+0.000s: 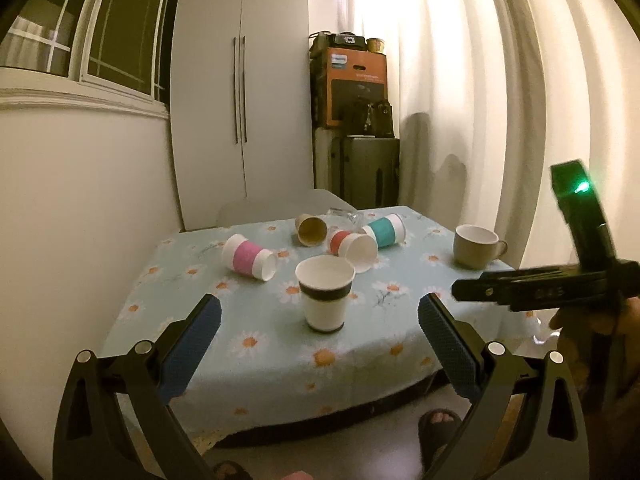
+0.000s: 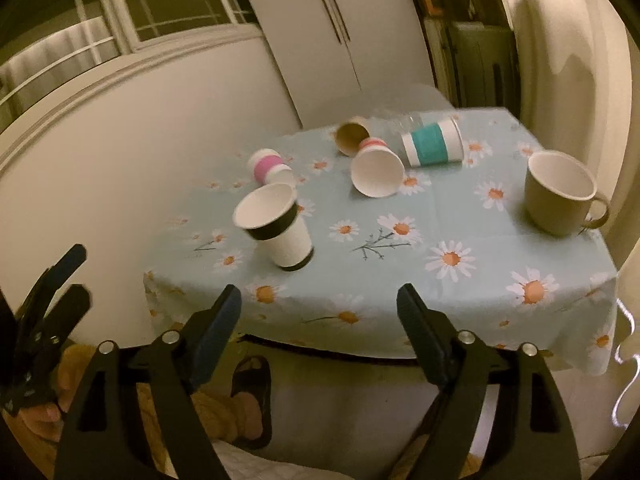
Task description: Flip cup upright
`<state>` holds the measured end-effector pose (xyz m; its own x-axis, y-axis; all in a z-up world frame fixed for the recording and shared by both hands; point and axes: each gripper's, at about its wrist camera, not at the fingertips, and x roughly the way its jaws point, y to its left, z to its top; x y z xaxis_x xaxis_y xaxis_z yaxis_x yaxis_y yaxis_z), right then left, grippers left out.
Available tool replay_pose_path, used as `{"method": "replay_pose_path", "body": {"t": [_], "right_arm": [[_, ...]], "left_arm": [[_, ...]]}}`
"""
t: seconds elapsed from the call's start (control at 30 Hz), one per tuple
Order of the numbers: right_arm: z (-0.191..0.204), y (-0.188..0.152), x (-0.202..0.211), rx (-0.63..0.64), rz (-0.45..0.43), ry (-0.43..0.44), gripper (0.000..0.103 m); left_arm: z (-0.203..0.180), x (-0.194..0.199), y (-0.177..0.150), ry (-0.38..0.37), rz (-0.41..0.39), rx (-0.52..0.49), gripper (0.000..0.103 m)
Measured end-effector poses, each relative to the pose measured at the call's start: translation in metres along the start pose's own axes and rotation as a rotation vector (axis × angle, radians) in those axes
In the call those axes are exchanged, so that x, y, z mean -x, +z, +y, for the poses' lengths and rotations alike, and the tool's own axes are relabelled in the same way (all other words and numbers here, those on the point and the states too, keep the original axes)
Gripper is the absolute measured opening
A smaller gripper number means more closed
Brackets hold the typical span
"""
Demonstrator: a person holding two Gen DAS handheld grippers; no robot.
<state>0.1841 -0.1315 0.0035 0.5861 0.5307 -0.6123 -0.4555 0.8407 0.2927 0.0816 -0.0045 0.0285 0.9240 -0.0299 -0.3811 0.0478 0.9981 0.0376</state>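
A black-banded paper cup [image 1: 325, 294] [image 2: 276, 226] stands upright near the table's front. A pink-banded cup [image 1: 249, 257] [image 2: 269, 168], a red-banded cup [image 1: 353, 248] [image 2: 376, 170], a teal-banded cup [image 1: 386, 231] [image 2: 432, 142] and a brown cup [image 1: 311, 230] [image 2: 352, 135] lie on their sides behind it. A beige mug [image 1: 476, 246] [image 2: 560, 194] stands upright at the right. My left gripper [image 1: 320, 336] is open and empty, in front of the black-banded cup. My right gripper [image 2: 318, 320] is open and empty at the table's front edge; its body shows in the left wrist view [image 1: 560, 286].
The table wears a light blue daisy cloth [image 1: 260, 356] [image 2: 460, 280]. A clear glass [image 1: 344, 216] lies at the back. A white wardrobe [image 1: 240, 92], stacked boxes [image 1: 352, 92] and a curtain [image 1: 500, 80] stand behind. Sandalled feet [image 1: 438, 424] [image 2: 252, 384] are below the table edge.
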Motion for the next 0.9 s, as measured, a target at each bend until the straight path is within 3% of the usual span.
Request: {"method": "replay_pose_path", "body": {"t": [0.23, 0.63, 0.9], "right_arm": [[0.028, -0.030, 0.040, 0.068, -0.075, 0.003, 0.092], [0.046, -0.074, 0.083, 0.132, -0.158, -0.075, 0.094], [0.046, -0.080, 0.086, 0.140, -0.169, -0.090, 0.094]], "left_arm": [[0.004, 0.029, -0.023, 0.011, 0.013, 0.028, 0.096], [-0.004, 0.062, -0.042, 0.049, -0.017, 0.003, 0.096], [-0.009, 0.070, -0.053, 0.044, -0.034, -0.020, 0.096]]}}
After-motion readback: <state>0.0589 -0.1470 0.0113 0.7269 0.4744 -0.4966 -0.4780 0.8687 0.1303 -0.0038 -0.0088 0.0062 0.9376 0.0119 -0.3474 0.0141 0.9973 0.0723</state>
